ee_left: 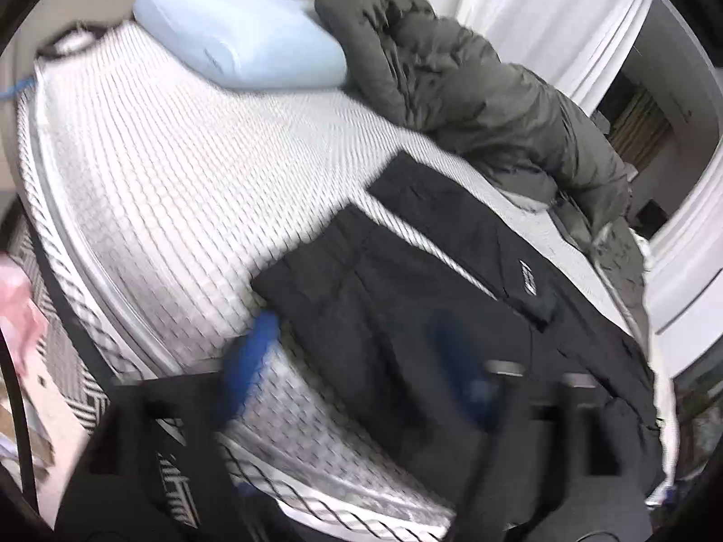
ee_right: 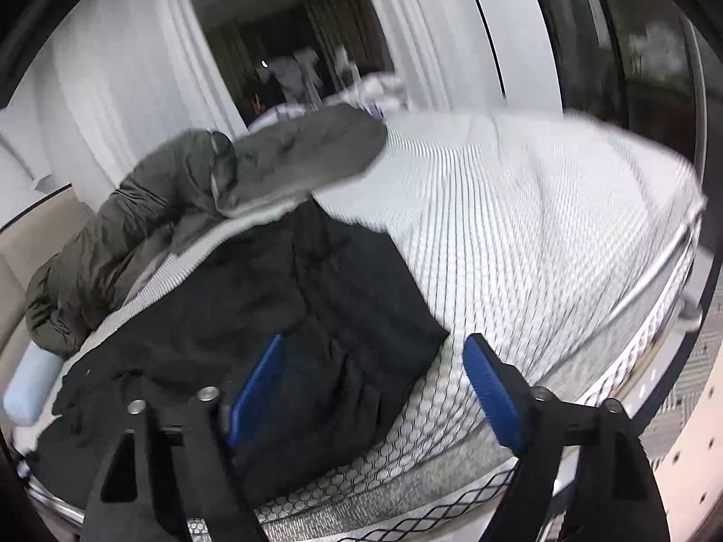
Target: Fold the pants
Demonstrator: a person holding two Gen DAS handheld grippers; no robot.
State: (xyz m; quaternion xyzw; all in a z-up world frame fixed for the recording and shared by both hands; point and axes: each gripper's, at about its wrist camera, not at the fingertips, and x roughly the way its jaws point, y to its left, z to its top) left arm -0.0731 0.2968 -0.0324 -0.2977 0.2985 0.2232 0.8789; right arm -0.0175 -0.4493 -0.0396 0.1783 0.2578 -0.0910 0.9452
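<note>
Both grippers, left (ee_left: 357, 361) and right (ee_right: 375, 388), are hovering wide open just above the black pants (ee_right: 253, 298), gripping nothing, lining up a fold.

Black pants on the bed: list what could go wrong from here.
1. Both claws stand open, the left claw and the right claw, so the black pants lie loose and the fold may slacken.
2. The pants lie near the mattress edge; a tug toward it might slide them off.
3. The olive jacket seems to overlap their far end and could drag along.
</note>
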